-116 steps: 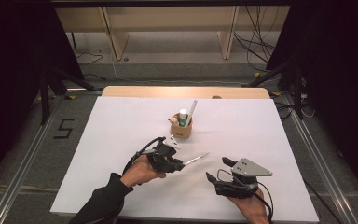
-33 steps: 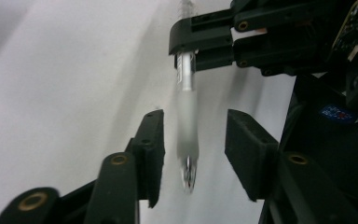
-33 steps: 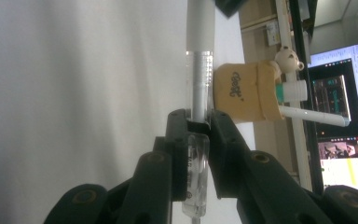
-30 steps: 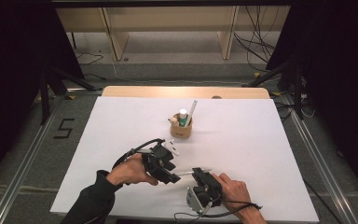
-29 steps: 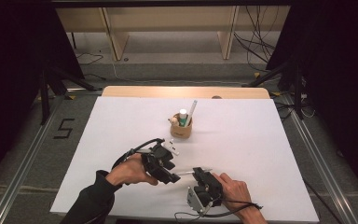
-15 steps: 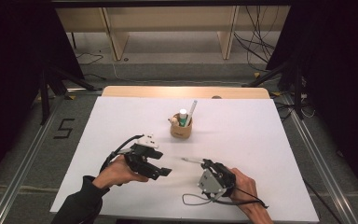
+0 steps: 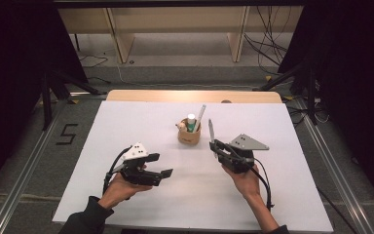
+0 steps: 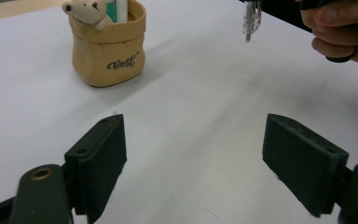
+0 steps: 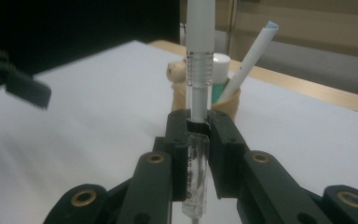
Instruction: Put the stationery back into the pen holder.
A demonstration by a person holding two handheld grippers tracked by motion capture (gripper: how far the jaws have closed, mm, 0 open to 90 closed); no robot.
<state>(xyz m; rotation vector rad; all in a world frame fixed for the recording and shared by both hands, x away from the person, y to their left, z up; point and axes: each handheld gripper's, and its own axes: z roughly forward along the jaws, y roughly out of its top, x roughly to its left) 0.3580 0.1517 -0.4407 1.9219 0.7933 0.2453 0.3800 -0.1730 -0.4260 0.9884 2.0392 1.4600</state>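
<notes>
Carrying toward the holder (image 7: pixel 189 135), the pen (image 7: pixel 211 131) was clamped by the right gripper (image 7: pixel 216 147); the left gripper (image 7: pixel 165 173), just opened, was left empty; lowering upright was called for.

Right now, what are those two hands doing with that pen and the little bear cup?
A person holds a gripper in each hand. The right gripper is shut on a pen, standing it upright close to the tan bear cup, which already holds other pens. The left gripper has just been opening; its jaws are wide apart with nothing between them, above the white table.
</notes>
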